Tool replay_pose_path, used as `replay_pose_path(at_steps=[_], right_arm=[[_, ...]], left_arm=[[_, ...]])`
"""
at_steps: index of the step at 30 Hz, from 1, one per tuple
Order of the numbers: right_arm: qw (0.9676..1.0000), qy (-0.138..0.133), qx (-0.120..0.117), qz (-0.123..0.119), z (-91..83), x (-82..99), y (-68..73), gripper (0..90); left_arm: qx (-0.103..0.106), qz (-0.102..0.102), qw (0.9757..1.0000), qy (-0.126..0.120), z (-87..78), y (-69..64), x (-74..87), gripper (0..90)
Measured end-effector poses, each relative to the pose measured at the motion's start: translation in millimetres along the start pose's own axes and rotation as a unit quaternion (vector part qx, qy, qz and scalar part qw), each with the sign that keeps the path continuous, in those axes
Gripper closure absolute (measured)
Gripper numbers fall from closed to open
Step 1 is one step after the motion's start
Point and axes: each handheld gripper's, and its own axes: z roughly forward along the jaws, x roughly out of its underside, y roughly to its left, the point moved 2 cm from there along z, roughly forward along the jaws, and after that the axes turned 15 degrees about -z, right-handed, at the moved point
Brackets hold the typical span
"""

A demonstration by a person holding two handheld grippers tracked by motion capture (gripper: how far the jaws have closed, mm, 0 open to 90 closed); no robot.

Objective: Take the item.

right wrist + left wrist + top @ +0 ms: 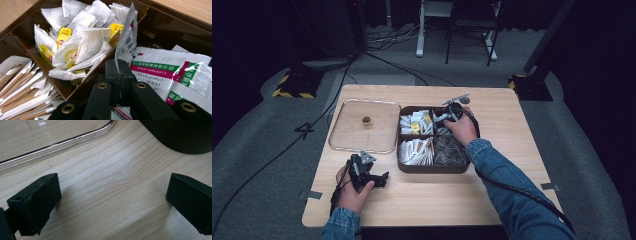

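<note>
right gripper [119, 67] pinches a sachet [127, 37] over the far box [409, 167]; left gripper [112, 202] rests gaping on the near table [112, 185].

Both forearms wear blue denim sleeves. The left hand-held gripper [382, 179] and right hand-held gripper [438, 119] are black, each trailing a black cable; brass-coloured rivets stud the right one's linkage arms.
</note>
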Motion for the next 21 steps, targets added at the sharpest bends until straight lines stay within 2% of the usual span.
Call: replay_pose_path(at_steps=[5,12,17,21], right_arm=[[0.9999,-0.013,0.006,0.007,-9.5,-3.0,-0.8,90.0],[0.9993,-0.036,0.009,0.007,-31.2,-7.5,-2.4,90.0],[0.9984,-0.055,0.006,0.013,-44.2,-7.3,-4.8,90.0],[0.9970,-0.076,0.008,0.012,-65.4,-6.8,-6.6,90.0]], left_arm=[[0.000,0.000,1.0000,0.000,0.0,0.0,0.0,0.1],[0.000,0.000,1.0000,0.000,0.0,0.0,0.0,0.1],[0.000,0.000,1.0000,0.000,0.0,0.0,0.0,0.1],[0.001,0.002,1.0000,0.001,0.2,0.0,-0.3,0.1]])
